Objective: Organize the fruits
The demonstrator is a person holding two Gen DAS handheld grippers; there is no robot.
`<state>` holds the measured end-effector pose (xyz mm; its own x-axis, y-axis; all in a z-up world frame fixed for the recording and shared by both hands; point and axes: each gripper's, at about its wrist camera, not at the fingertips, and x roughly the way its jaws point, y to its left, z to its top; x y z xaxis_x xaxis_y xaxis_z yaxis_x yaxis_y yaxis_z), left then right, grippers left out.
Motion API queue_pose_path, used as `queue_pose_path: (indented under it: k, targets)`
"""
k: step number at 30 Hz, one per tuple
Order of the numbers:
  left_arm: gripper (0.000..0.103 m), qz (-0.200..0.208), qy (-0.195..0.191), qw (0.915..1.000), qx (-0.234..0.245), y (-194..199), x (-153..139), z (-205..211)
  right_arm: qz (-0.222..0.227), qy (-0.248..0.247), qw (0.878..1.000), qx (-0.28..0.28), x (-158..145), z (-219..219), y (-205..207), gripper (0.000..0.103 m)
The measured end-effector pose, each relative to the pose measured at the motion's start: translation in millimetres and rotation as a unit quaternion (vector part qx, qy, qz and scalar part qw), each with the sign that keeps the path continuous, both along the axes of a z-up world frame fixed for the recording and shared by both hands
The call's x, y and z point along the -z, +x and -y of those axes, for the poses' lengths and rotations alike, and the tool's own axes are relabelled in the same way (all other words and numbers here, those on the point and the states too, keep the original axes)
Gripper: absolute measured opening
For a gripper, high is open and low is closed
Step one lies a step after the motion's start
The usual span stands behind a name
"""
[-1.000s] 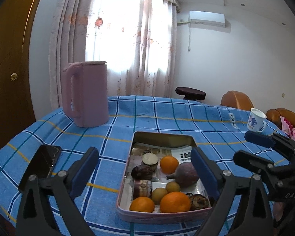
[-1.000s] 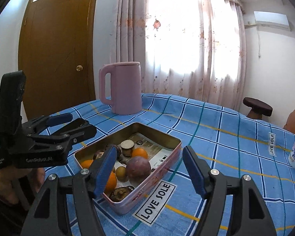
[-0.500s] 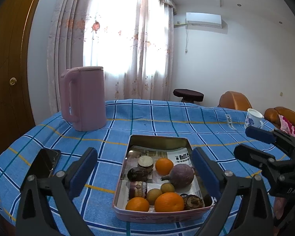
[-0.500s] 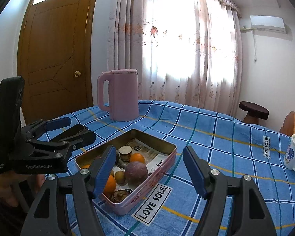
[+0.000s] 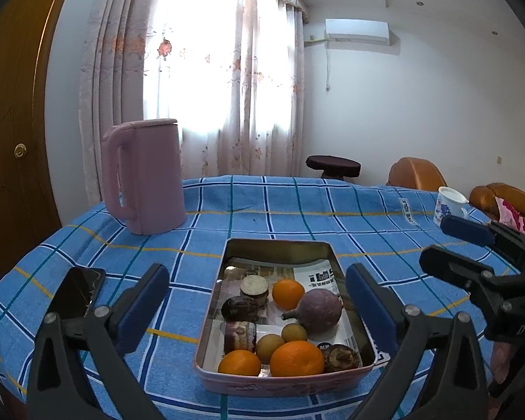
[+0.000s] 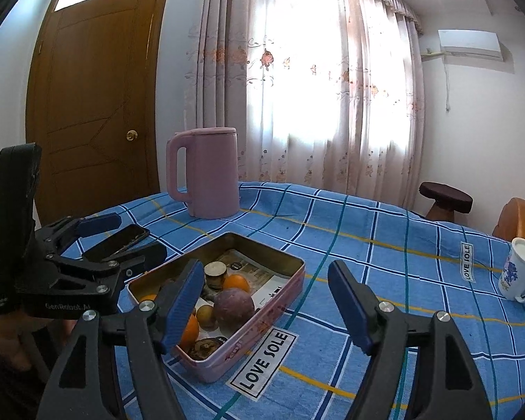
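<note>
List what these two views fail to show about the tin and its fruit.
- Right wrist view: the claw's own finger covers the oranges in the tin.
- Left wrist view: the tin's near wall hides the front fruit's undersides.
- Both: the liner's print is too small.

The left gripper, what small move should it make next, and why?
Probably ease the left gripper forward and down toward the purple fruit in the tin. Its jaws are opening with nothing between them, it hangs short of the tin, and that fruit sits uncovered on top.

Pink kettle (image 5: 147,178) stands near the table's (image 5: 297,210) far-left edge; phone (image 5: 75,292), apparently face-up, left edge; mug (image 6: 519,274) right edge.
</note>
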<state>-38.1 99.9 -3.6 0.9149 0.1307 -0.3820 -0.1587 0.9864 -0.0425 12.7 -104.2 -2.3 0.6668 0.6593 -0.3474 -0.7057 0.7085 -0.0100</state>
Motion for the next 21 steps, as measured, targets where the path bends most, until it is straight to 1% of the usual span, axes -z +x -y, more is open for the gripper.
queue_pose_path:
  k: [6,12,21]
  targets:
    - [0.103,-0.003,0.008,1.0,0.0,1.2,-1.5,4.9,0.006,0.002,1.0,0.008,-2.8,5.0,-0.8,0.076]
    - [0.103,0.003,0.015,0.9999,0.003,0.3,-6.0,11.1,0.022,0.006,1.0,0.022,-8.8,15.9,-4.5,0.076]
    - [0.103,-0.004,0.006,0.9998,0.016,5.6,-7.2,21.4,0.028,0.013,0.999,0.038,-12.8,32.9,-3.1,0.076]
